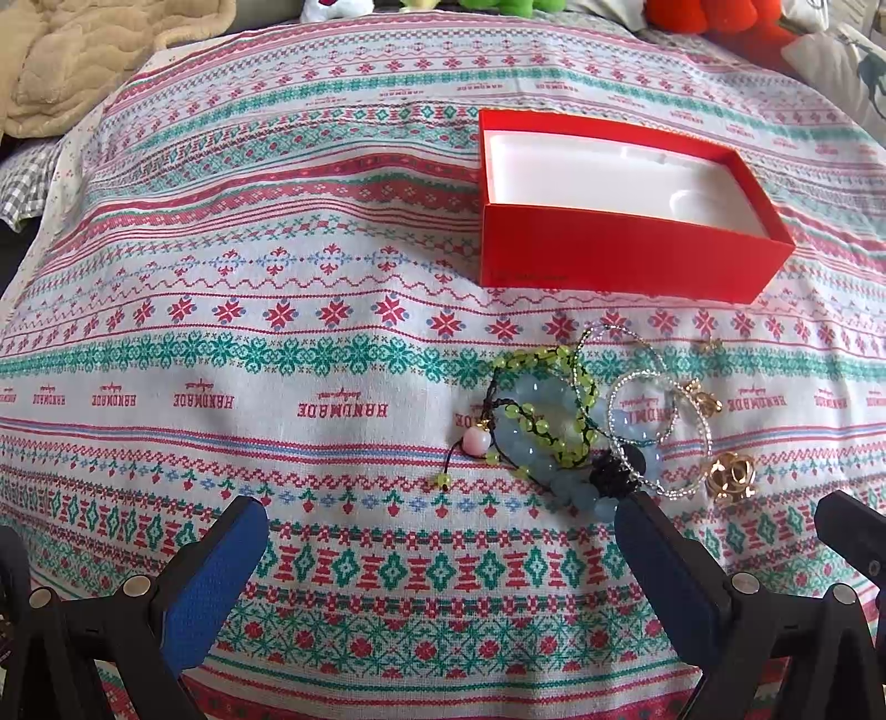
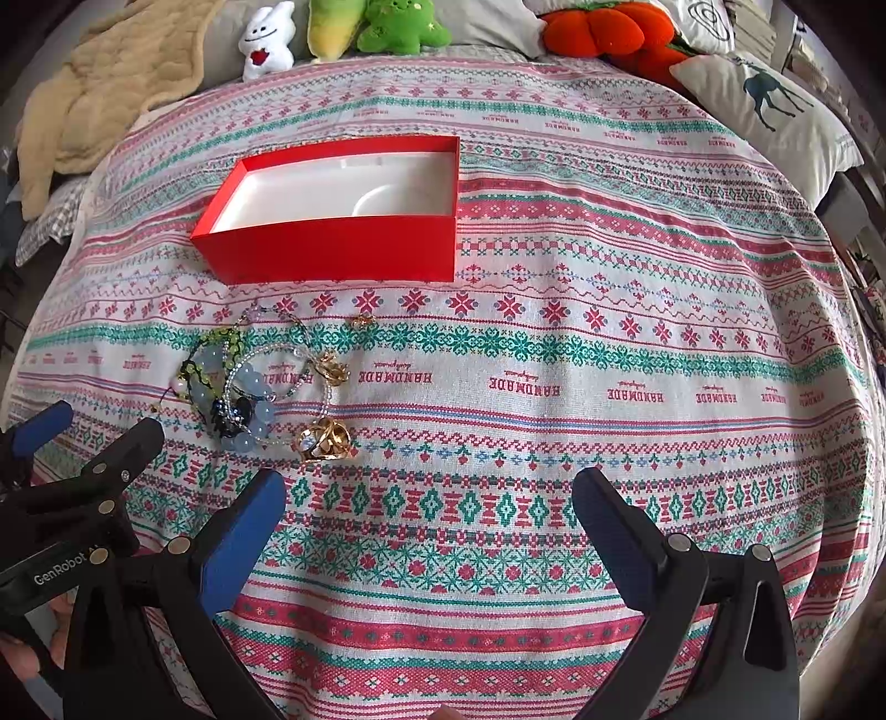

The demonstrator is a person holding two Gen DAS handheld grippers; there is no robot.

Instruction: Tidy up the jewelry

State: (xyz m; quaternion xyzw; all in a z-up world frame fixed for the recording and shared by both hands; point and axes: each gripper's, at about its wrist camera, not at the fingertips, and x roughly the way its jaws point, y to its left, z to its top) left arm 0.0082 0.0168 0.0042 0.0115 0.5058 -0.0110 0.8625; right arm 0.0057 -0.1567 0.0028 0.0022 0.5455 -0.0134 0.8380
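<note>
A tangled heap of jewelry [image 1: 581, 426] lies on the patterned cloth: pale blue bead bracelets, a green bead cord, clear bead loops and a gold ornament [image 1: 731, 476]. An open red box [image 1: 620, 260] with a white liner stands behind it, empty. My left gripper [image 1: 443, 559] is open just in front of the heap, its right finger near the blue beads. In the right wrist view the heap [image 2: 255, 387] is at the left, the gold ornament [image 2: 324, 437] beside it, the box [image 2: 332, 255] behind. My right gripper [image 2: 429, 531] is open and empty over bare cloth.
The patterned cloth [image 2: 554, 343] covers the whole work surface. Plush toys [image 2: 387, 27], a beige blanket [image 2: 94, 105] and a deer-print pillow [image 2: 769, 105] line the far edge. The left gripper's fingers [image 2: 105, 448] show at the left of the right wrist view.
</note>
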